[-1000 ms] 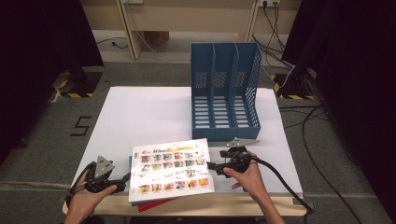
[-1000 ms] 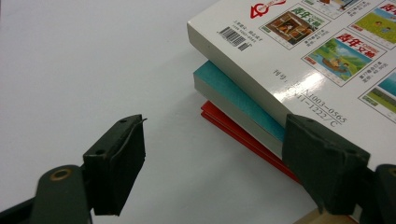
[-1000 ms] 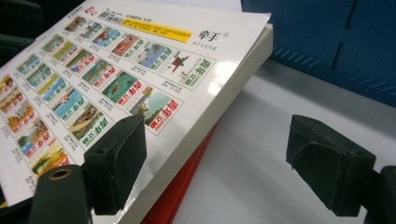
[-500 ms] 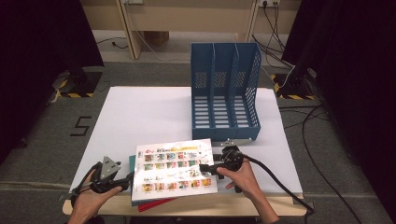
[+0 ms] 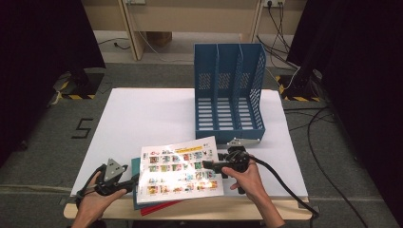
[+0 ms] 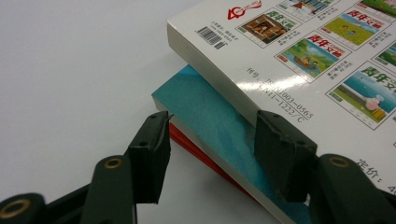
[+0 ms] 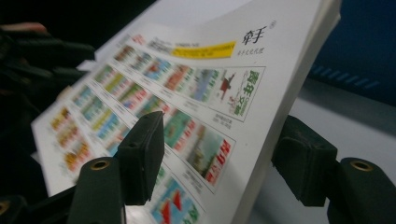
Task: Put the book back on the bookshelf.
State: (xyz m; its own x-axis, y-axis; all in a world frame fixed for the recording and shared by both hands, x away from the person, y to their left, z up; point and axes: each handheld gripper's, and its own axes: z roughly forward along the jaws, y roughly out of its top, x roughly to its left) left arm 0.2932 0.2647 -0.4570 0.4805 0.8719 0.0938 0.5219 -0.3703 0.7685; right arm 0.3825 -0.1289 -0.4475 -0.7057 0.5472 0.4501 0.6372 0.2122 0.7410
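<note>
The right tongs straddle the right edge of the white picture-covered book, one jaw over its cover and the other under it; the jaws have just been closing, and a gap shows at the lower jaw in the right gripper view, so they do not yet pinch it. The left tongs sit at the left side of the stack, and their jaws too have just been closing: in the left gripper view one jaw stands on top of the white book's cover near its edge and the other beside the lower books, with the stack's edge between them and no firm squeeze to be seen.

The white book lies on top of a teal book, which lies on a red book; the stack rests at the near edge of the white tabletop. Its right side appears tilted upward.

Beyond it, toward the far right, stands a blue file rack with three compartments, its open front facing the person.
</note>
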